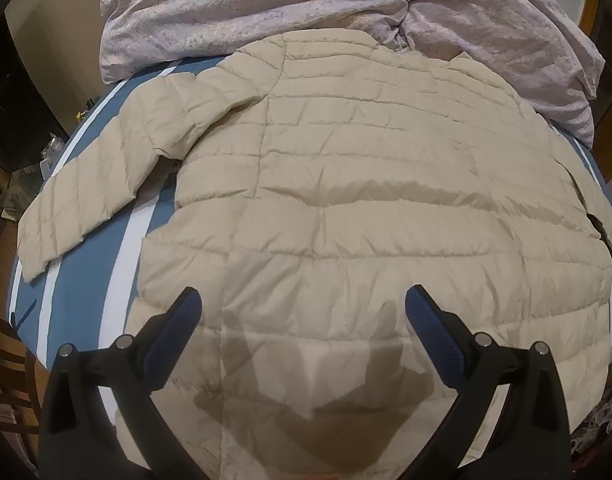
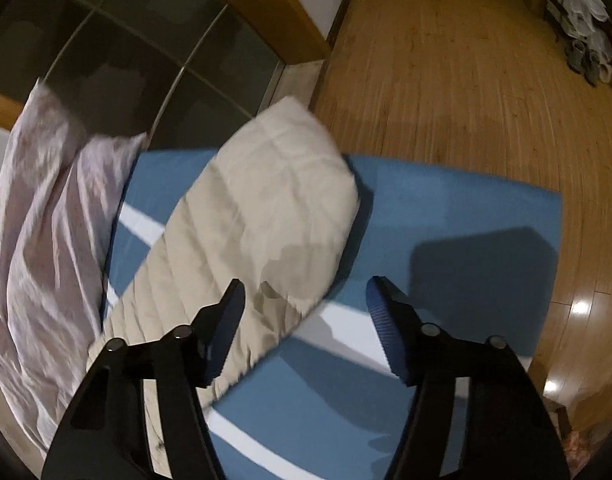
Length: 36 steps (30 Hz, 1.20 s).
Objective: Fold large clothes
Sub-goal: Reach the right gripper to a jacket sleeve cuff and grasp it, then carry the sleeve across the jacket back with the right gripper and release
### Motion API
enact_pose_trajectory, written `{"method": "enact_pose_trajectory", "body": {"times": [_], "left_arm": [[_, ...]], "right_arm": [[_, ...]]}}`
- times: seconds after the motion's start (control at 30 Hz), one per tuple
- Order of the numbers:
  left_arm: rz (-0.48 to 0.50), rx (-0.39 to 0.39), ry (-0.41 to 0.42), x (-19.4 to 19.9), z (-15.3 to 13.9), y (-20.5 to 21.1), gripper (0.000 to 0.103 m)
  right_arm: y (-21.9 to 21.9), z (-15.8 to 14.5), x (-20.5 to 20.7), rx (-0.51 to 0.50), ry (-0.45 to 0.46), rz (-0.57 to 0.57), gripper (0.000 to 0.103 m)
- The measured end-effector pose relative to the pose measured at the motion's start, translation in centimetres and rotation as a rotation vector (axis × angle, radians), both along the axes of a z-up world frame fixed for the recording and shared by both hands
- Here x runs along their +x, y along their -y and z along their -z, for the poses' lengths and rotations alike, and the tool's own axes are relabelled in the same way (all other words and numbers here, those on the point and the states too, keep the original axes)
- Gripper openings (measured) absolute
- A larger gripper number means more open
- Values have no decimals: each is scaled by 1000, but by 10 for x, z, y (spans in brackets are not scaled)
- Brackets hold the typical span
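Observation:
A cream quilted puffer jacket (image 1: pixel 345 184) lies flat, back side up, on a blue bed sheet with white stripes (image 1: pixel 86 280). Its left sleeve (image 1: pixel 102 184) stretches out toward the bed's left edge. My left gripper (image 1: pixel 302 300) is open and empty, hovering above the jacket's lower hem. In the right wrist view the jacket's other sleeve (image 2: pixel 266 216) lies across the blue sheet (image 2: pixel 445 208), its cuff end toward the far edge. My right gripper (image 2: pixel 304 288) is open and empty just above the sleeve's near edge.
A crumpled lilac duvet (image 1: pixel 266 12) is heaped at the bed's far end, touching the jacket's collar; it also shows in the right wrist view (image 2: pixel 46 220). Wooden floor (image 2: pixel 465 60) lies beyond the bed's edge, with a dark glass door (image 2: pixel 126 48) and shoes (image 2: pixel 585 60).

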<state>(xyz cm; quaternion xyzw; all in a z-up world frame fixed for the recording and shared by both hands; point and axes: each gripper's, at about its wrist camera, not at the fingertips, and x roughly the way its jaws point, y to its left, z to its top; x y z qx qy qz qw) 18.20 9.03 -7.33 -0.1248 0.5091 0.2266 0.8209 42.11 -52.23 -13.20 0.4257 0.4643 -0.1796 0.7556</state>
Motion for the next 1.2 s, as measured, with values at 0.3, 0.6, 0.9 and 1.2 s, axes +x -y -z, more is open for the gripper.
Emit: {"method": "enact_pose_trajectory", "body": {"times": [0.3, 0.6, 0.9, 1.2], "left_arm": [[-8, 8, -11, 6, 3, -10, 101], [1, -25, 7, 7, 2, -21, 101], [32, -87, 77, 24, -11, -29, 101], [77, -231, 138, 57, -15, -36, 101]], "right_arm": [[-1, 0, 11, -91, -14, -19, 15], [-50, -38, 33, -243, 96, -206, 7], [-158, -75, 47, -239, 249, -527, 6], [-292, -62, 22, -76, 255, -827, 6]]}}
